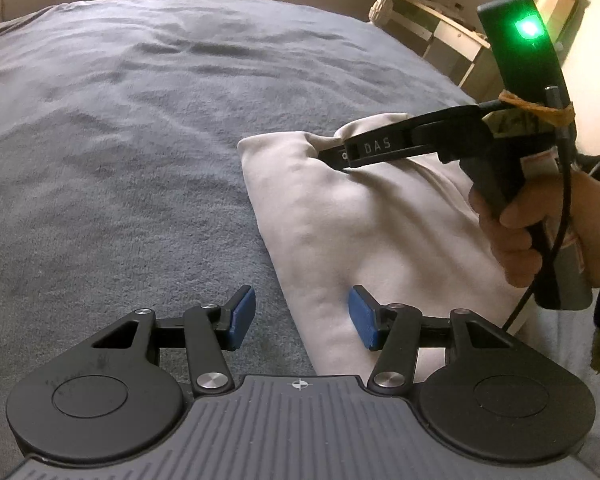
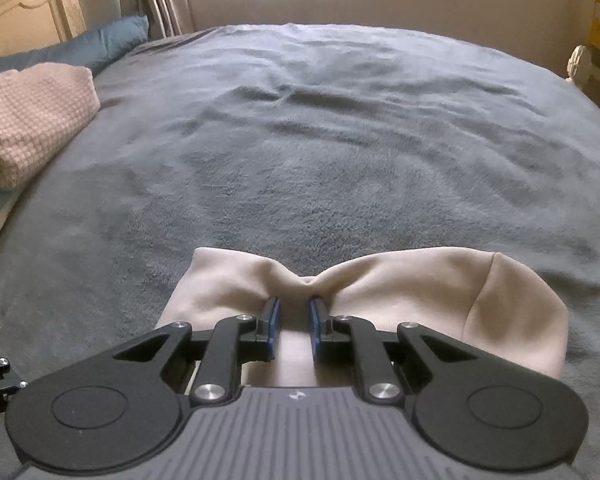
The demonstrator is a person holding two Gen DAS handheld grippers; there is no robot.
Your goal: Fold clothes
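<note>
A cream garment (image 1: pixel 380 220) lies folded on the grey blanket (image 1: pixel 120 140), at the right of the left wrist view. My left gripper (image 1: pixel 302 316) hovers open over its near left edge, and neither blue pad presses the cloth. My right gripper (image 1: pixel 328 156), held by a person's hand (image 1: pixel 512 240), reaches in from the right and pinches the garment's far fold. In the right wrist view the right gripper (image 2: pixel 294 312) is shut on the cream garment (image 2: pixel 440 292), and the cloth bunches at its fingertips.
A folded pink checked cloth (image 2: pixel 28 120) tops a small stack at the bed's left edge, with a blue pillow (image 2: pixel 80 48) behind it. A pale shelf unit (image 1: pixel 440 28) stands past the bed's far right corner. Wrinkled grey blanket (image 2: pixel 320 140) stretches ahead to the window wall.
</note>
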